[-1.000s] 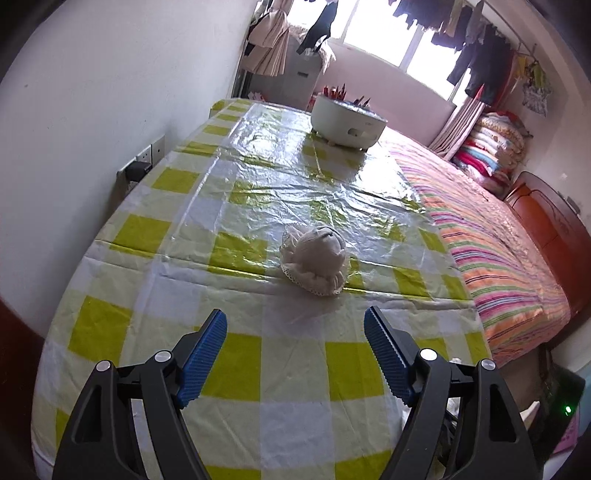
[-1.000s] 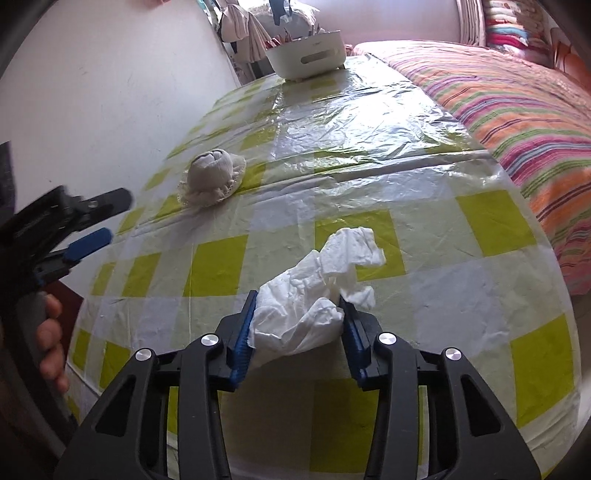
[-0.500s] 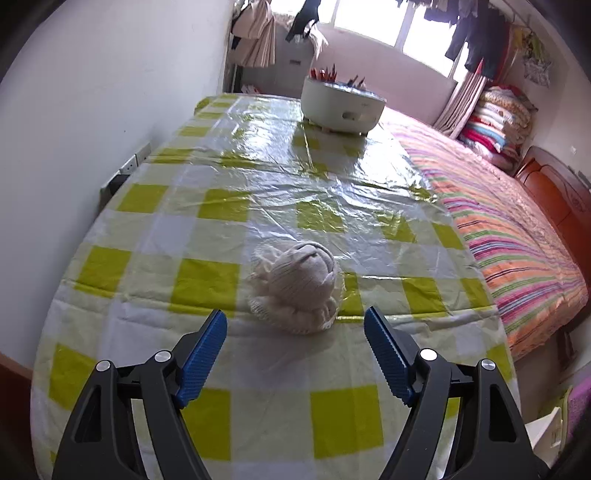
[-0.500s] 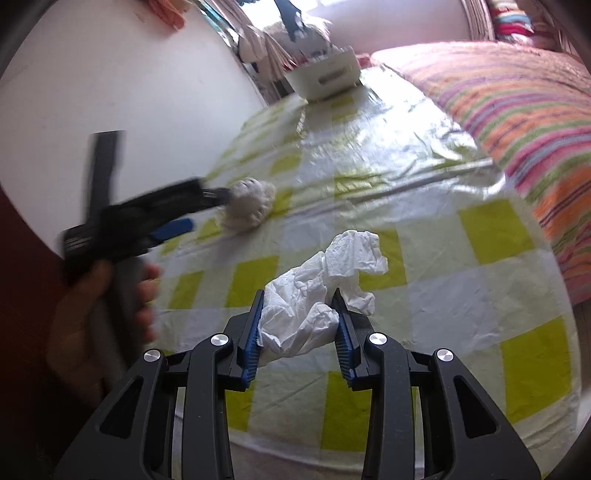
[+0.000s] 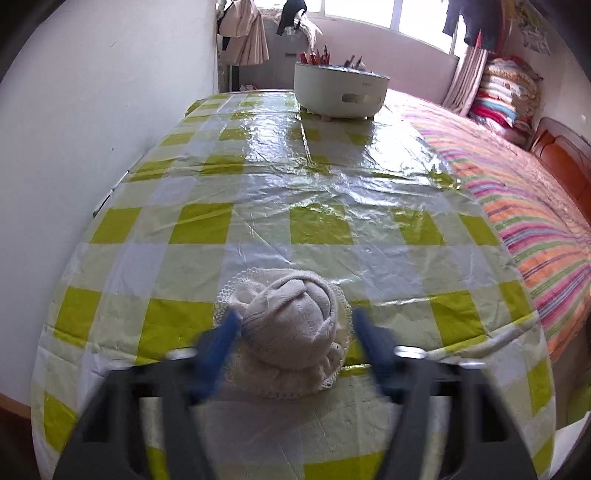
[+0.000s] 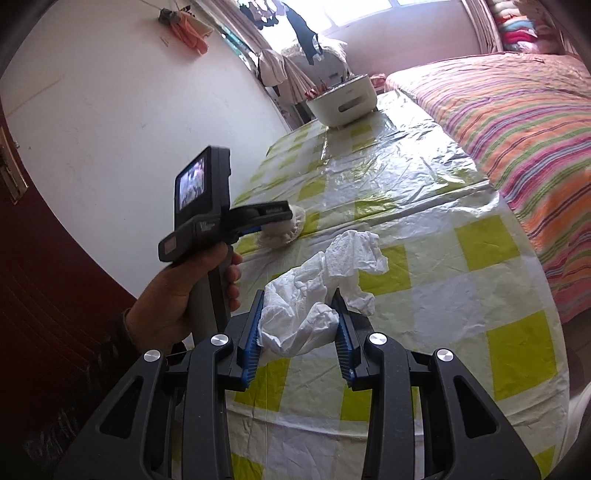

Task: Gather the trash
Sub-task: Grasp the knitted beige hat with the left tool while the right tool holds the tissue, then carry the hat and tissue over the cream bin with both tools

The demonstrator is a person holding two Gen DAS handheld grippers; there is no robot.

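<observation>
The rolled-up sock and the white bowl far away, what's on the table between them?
Nothing. In the left wrist view, only bare checkered tablecloth stretches from the rolled sock to the white bowl.

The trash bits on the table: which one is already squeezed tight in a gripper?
The crumpled white tissue, pinched in the right gripper. The rolled-up beige cloth ball sits between the left gripper's spread fingers, not yet squeezed.

My yellow-checked plastic-covered table (image 5: 258,184) stands against a plain white wall (image 5: 92,110), beside the striped bed (image 6: 517,110), under a bright window (image 5: 369,14).
</observation>
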